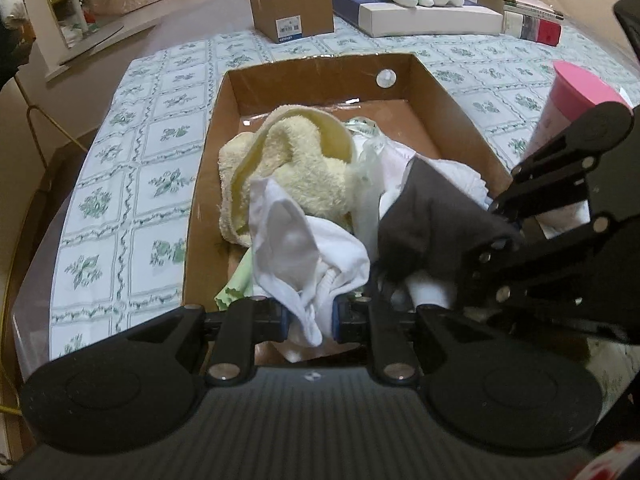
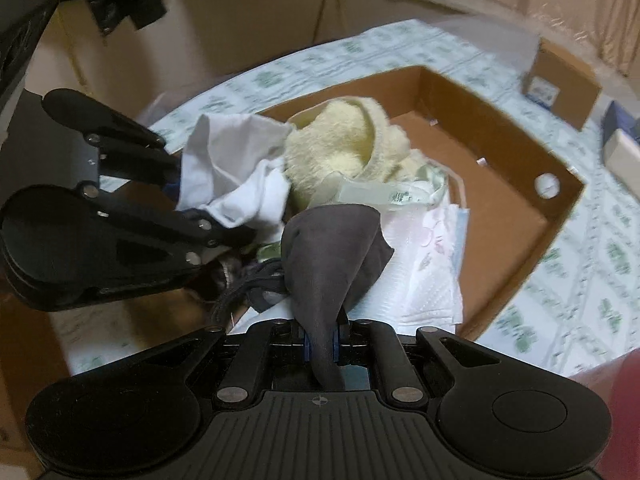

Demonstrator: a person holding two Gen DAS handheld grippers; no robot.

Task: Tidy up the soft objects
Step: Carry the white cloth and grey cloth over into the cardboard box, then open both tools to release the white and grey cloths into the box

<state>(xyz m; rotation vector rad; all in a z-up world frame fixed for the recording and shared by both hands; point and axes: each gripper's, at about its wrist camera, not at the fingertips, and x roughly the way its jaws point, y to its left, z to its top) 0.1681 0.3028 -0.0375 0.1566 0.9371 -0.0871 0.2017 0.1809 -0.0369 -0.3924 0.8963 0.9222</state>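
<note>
Left tongs (image 1: 308,318) clamp white cloth (image 1: 296,248); right tongs (image 2: 320,342) clamp dark cloth (image 2: 324,248) over the box (image 1: 208,160). Cloths possibly tangled; pulling may drag the pile out.

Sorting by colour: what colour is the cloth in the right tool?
Dark grey cloth, clearest in the right wrist view.

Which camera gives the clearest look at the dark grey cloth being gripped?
The right wrist view: the dark grey cloth sits centred, pinched in the right tool, its whole drape visible. The left wrist view shows the cloth from the side, partly hidden behind the right tool.
</note>
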